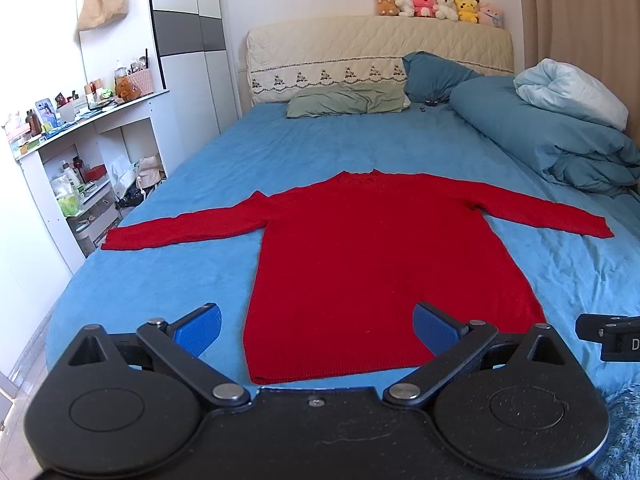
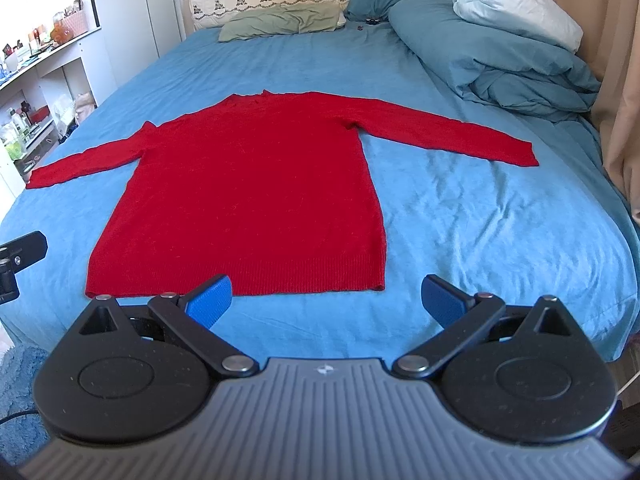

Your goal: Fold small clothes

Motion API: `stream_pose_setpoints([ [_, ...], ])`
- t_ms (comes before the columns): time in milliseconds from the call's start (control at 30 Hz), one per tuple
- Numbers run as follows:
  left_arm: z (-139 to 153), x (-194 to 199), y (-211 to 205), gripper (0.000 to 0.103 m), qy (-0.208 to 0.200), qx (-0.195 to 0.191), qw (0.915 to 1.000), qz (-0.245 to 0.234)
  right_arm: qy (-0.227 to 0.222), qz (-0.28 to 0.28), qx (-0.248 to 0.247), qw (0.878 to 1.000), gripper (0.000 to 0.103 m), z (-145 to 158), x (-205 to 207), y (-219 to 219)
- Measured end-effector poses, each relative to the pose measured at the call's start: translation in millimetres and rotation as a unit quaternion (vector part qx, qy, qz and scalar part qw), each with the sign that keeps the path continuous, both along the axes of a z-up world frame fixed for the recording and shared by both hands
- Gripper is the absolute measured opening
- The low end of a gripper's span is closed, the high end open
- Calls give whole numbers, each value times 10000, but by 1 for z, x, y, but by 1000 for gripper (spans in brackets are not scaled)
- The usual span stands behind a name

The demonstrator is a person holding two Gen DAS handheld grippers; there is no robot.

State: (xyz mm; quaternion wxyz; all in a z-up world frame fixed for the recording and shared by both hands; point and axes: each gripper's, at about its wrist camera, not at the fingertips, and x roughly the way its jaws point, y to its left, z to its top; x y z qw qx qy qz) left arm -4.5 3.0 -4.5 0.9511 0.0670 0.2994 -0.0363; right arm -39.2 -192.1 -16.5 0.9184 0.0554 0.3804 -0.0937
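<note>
Hand-held gripper (image 1: 316, 326) just short of sweater (image 1: 360, 264) hem.

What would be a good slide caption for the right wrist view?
Open right hand-held gripper hovers before a red sweater spread flat on a blue bed.

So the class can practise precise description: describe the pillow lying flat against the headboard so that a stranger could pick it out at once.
Start at the bed with its blue sheet and go to the cream quilted headboard. The green pillow lies flat at its foot. It is the only sage-green piece; the bedding beside it is teal or pale blue.
</note>
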Motion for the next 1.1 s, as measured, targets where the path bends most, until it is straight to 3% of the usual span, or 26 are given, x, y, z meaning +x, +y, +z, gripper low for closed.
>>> stream_pose_setpoints([
  [1100, 1, -1, -1, 103, -51, 2, 10000, 68, -23, 56, 10, 10000, 103, 2, 3, 2],
])
